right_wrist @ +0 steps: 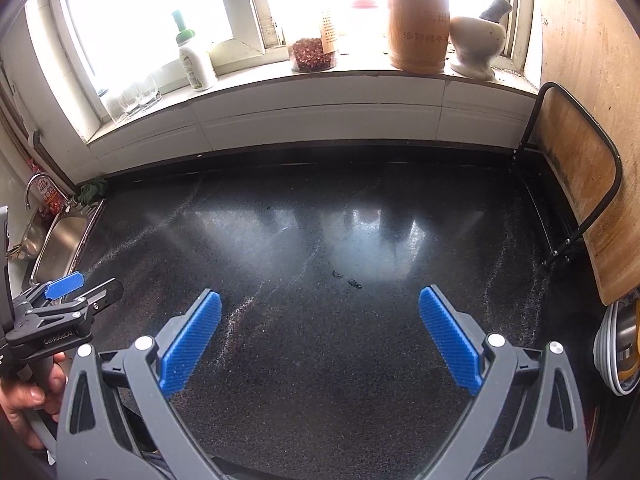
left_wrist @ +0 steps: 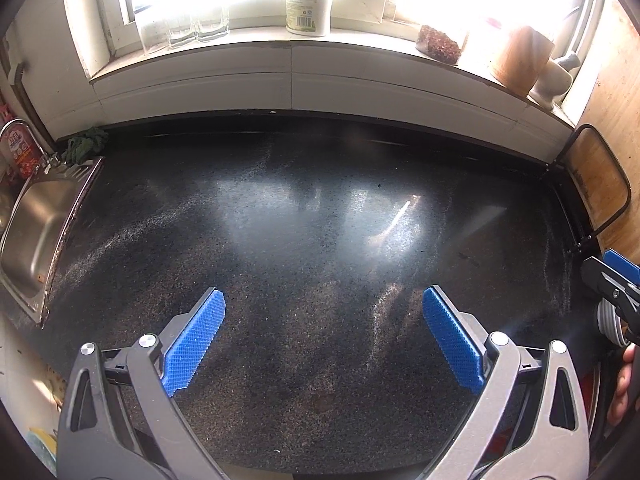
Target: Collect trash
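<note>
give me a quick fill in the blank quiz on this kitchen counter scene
1. Both the left gripper and the right gripper are ____.
2. The wooden utensil holder stands on the ____.
3. The sink is at the counter's ____ end.
4. The cutting board leans in a black ____ rack.

Missing words: open; windowsill; left; metal

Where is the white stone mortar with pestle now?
The white stone mortar with pestle stands on the windowsill's right end in the right wrist view, beside the tall bamboo utensil holder.
</note>
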Motion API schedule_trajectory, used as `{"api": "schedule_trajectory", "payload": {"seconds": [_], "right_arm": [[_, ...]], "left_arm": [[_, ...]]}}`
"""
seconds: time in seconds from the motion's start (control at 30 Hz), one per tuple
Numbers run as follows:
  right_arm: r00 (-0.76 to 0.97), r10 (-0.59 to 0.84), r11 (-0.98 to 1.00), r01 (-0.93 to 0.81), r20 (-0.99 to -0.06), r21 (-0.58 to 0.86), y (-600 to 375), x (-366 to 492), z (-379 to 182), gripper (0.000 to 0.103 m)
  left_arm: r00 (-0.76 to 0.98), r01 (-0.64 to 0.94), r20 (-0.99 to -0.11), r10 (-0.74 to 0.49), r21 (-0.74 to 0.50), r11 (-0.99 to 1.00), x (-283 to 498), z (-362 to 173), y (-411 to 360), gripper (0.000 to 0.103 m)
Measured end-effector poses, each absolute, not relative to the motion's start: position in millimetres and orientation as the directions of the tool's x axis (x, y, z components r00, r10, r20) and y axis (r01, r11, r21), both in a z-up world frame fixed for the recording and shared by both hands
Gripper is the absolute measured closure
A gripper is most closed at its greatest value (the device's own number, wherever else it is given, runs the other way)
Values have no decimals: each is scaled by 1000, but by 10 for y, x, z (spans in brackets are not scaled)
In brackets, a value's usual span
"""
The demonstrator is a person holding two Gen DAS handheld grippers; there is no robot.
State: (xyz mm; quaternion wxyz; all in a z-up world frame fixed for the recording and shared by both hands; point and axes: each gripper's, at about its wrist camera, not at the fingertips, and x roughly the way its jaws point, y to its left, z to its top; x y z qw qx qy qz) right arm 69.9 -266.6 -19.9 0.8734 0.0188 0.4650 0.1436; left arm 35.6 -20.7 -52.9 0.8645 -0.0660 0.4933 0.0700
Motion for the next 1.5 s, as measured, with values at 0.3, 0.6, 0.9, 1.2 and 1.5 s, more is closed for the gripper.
{"api": "schedule_trajectory", "payload": {"seconds": [0.3,0.6,0.9,1.2,1.5], "right_arm": [[518,275,955,-244,-810,168,-2637,731,-220,7],[513,277,954,-249,-812,168,-2628,760,-234,7],[510,279,952,-259,-813,164,-2612,801,-244,7],[509,275,954,-252,-816,164,-2640,849,-266,7],[502,283,951,-257,-818,171,-2681,900,-332,7]], "left_arm": [[499,-186,-865,59,-40,982,371,-541,-191,7],[493,-187,-868,63,-35,982,398,-558,-199,7],[481,-196,-872,88,-9,981,458,-570,-208,7],[493,-204,-866,84,-21,979,479,-566,-193,7],[485,-199,-870,93,-6,980,535,-627,-186,7]]}}
